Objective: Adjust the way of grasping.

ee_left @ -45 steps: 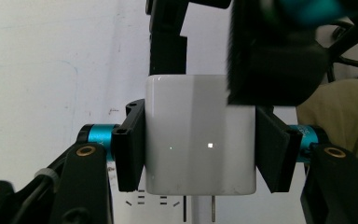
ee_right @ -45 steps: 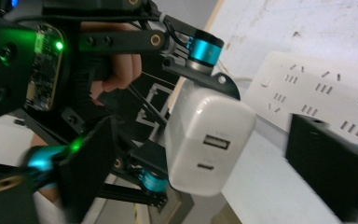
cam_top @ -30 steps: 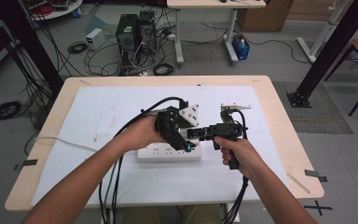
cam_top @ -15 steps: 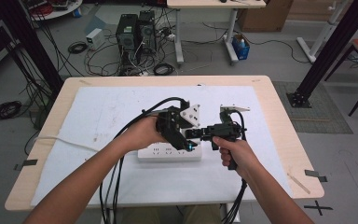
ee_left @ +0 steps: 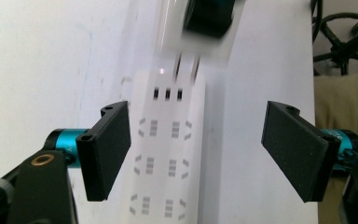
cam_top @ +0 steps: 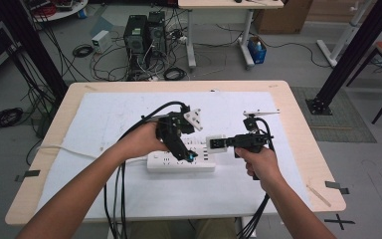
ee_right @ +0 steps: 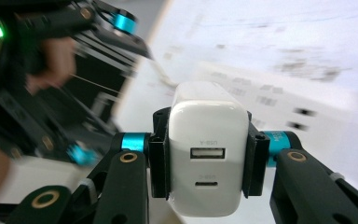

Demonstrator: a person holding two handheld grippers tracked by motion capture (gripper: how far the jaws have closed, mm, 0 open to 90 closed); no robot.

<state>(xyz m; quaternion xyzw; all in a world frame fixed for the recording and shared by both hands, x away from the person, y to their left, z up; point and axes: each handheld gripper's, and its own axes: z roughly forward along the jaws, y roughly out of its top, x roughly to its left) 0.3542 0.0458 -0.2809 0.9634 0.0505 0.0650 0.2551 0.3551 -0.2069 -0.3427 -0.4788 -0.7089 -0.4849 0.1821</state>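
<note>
A white power strip (cam_top: 179, 163) lies on the white mat near the front middle of the table. My left gripper (cam_top: 186, 155) points down over it, and its jaws have just been opening. In the left gripper view my left gripper (ee_left: 198, 154) stands open above the strip (ee_left: 165, 140) with nothing pinched. A white USB charger (cam_top: 215, 143) is held sideways just right of it, with my right gripper (cam_top: 223, 143) shut on it. My right gripper (ee_right: 208, 156) clamps the charger (ee_right: 208, 126) by its sides, ports facing the camera. The blurred charger (ee_left: 205, 23) hangs, prongs down, over the strip's far end.
The strip's white cord (cam_top: 79, 152) runs off to the left across the mat (cam_top: 129, 114). Black cables trail from both grippers toward the table's front edge (cam_top: 179, 219). The wooden table edge (cam_top: 308, 129) borders the mat on the right.
My left gripper has drawn back left and down from the right one, and its jaws have opened. The white charger now shows in the right gripper's jaws. The right hand has stayed put.
</note>
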